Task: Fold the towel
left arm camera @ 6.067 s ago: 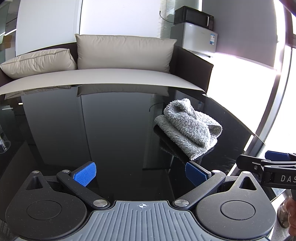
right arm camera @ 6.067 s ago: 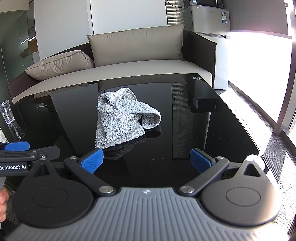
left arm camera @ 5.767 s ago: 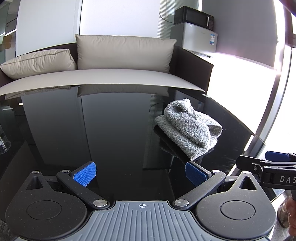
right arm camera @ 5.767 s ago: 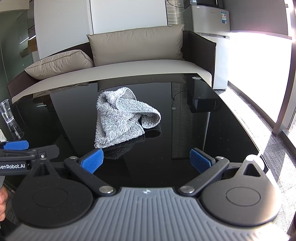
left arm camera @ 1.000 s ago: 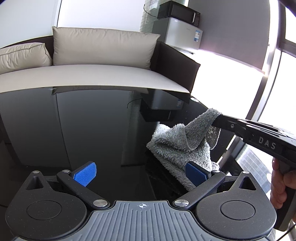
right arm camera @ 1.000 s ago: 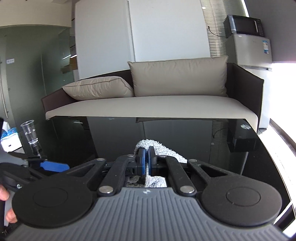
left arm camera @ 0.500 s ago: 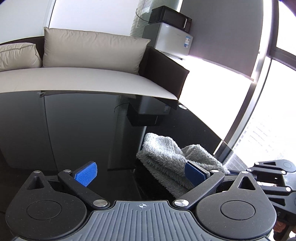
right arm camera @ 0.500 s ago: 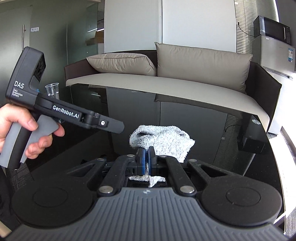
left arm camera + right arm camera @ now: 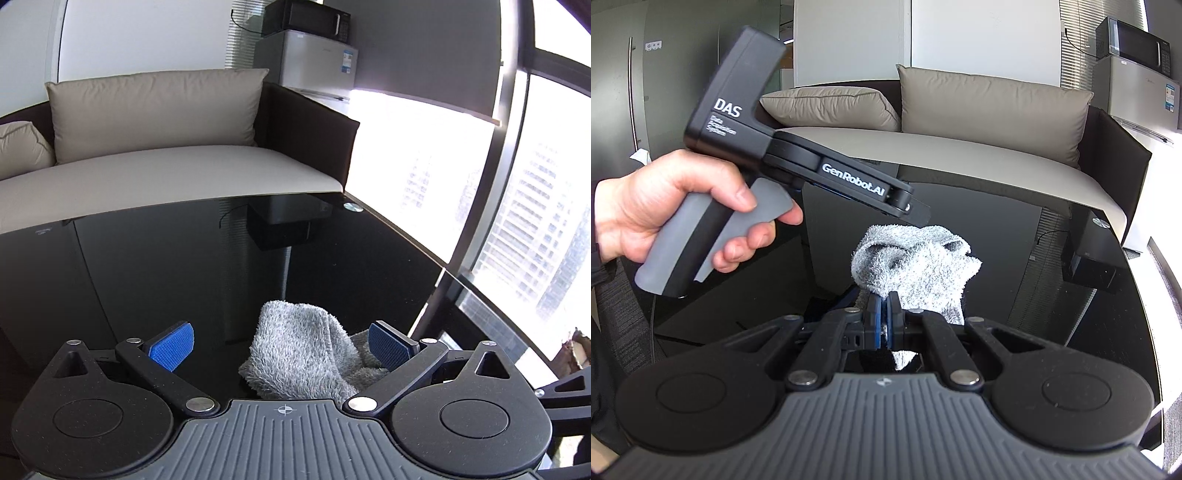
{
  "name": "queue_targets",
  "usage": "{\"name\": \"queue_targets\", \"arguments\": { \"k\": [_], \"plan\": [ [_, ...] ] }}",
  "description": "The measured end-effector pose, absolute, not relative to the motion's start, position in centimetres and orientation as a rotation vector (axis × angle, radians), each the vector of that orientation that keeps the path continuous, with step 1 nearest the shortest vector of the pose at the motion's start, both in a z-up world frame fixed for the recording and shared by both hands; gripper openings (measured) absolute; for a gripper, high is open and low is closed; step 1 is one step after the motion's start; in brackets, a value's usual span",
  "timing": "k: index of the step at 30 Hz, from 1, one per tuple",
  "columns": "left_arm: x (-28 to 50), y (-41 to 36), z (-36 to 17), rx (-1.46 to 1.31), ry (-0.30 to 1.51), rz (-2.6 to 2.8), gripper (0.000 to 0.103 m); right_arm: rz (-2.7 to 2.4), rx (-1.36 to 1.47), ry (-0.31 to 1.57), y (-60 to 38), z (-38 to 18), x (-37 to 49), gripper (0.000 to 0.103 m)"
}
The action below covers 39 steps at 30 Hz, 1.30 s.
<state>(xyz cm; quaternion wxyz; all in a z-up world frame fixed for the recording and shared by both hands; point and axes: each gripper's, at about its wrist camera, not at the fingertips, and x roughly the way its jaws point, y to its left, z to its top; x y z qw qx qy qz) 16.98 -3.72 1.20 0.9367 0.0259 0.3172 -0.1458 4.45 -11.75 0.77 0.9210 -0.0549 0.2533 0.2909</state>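
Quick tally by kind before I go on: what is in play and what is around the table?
Towels: 1, the grey towel, bunched on the black table.
Grippers: 2, the right gripper with jaws shut on the towel, the left gripper with jaws open around it.
Cushions: 2, beige cushions on the sofa.
Microwaves: 1, the microwave on the fridge.
Total: 6

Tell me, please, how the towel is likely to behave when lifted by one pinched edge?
Probably floppy: the towel lies bunched in soft folds where the right gripper pinches it. It should sag rather than keep its shape. Its fluffy pile likely grips the pads well, though it may slide on the glossy table.
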Motion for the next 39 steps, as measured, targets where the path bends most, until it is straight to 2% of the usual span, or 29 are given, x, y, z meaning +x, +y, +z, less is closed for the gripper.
{"name": "queue_targets", "arguments": {
  "k": [5,14,17,19,24,26,29,31,32,36,37,39],
  "plan": [
    [18.1,-4.7,0.4,0.093,0.677,-0.276,0.088,0.596,-0.118,0.533,-11.6,1.0,5.4,0.003],
    [19.8,-6.1,-0.5,0.16,0.713,-0.244,0.084,0.606,-0.107,0.534,-11.7,1.2,5.7,0.003],
    [20.2,-6.4,-0.8,0.171,0.737,-0.245,0.073,0.607,-0.101,0.535,-11.8,1.4,5.6,0.003],
    [20.4,-6.5,-1.1,0.179,0.752,-0.245,0.059,0.604,-0.102,0.539,-11.8,1.4,5.7,0.003],
    [20.8,-6.3,-1.4,0.17,0.779,-0.249,0.048,0.595,-0.1,0.541,-11.9,1.5,5.9,0.003],
    [20.8,-5.8,-1.2,0.159,0.772,-0.235,0.047,0.591,-0.097,0.54,-11.9,1.5,6.0,0.003],
    [20.8,-4.9,-1.0,0.13,0.775,-0.231,0.035,0.583,-0.1,0.544,-11.9,1.5,6.2,0.003],
    [20.9,-4.5,-0.9,0.115,0.782,-0.235,0.021,0.579,-0.095,0.542,-11.9,1.6,6.3,0.003],
    [21.0,-4.2,-0.9,0.108,0.785,-0.237,0.017,0.579,-0.093,0.54,-11.9,1.6,6.3,0.003],
    [21.3,-3.7,-0.5,0.089,0.789,-0.229,0.015,0.578,-0.096,0.54,-11.7,1.5,6.3,0.003],
    [21.3,-3.7,-0.5,0.09,0.789,-0.226,0.01,0.576,-0.096,0.541,-11.7,1.4,6.3,0.003],
    [21.4,-3.7,-0.5,0.082,0.794,-0.23,0.007,0.574,-0.095,0.543,-11.8,1.4,6.5,0.003]
  ]
}}
